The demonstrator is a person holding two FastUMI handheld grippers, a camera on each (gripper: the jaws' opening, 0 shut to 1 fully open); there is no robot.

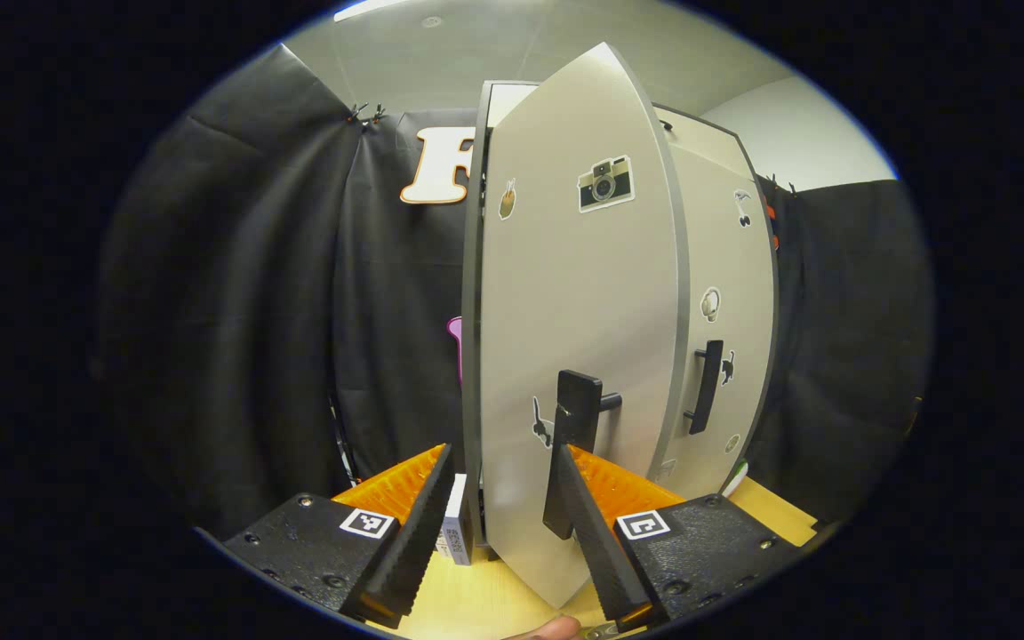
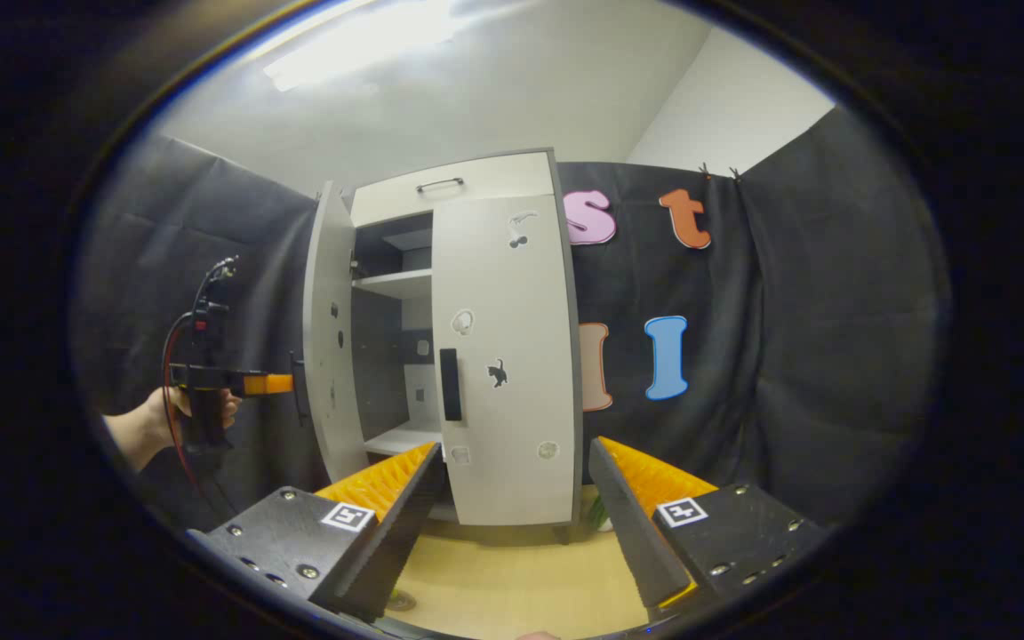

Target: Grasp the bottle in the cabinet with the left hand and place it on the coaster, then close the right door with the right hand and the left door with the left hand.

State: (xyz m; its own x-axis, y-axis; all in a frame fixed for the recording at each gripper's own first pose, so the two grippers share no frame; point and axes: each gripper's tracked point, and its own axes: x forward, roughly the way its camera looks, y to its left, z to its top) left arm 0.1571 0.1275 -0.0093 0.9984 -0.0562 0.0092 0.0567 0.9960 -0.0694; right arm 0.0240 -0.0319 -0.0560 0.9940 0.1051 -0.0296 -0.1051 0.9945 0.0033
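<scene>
Left gripper view: my left gripper (image 1: 494, 516) is spread wide at the left door (image 1: 574, 356), beside its handle (image 1: 576, 444). My right gripper (image 2: 512, 524) gapes empty; right door (image 2: 503, 356) shut

Each gripper (image 1: 499, 542) (image 2: 512, 533) has orange fingers with black serrated pads, black screwed mounts and square black-and-white markers; red and black cables trail from the left one.

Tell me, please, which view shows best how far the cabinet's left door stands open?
The right gripper view: the left door stands swung out from the cabinet front, beside the closed right door, shelves visible between. The left gripper view shows the left door close up, its angle hard to judge.
</scene>
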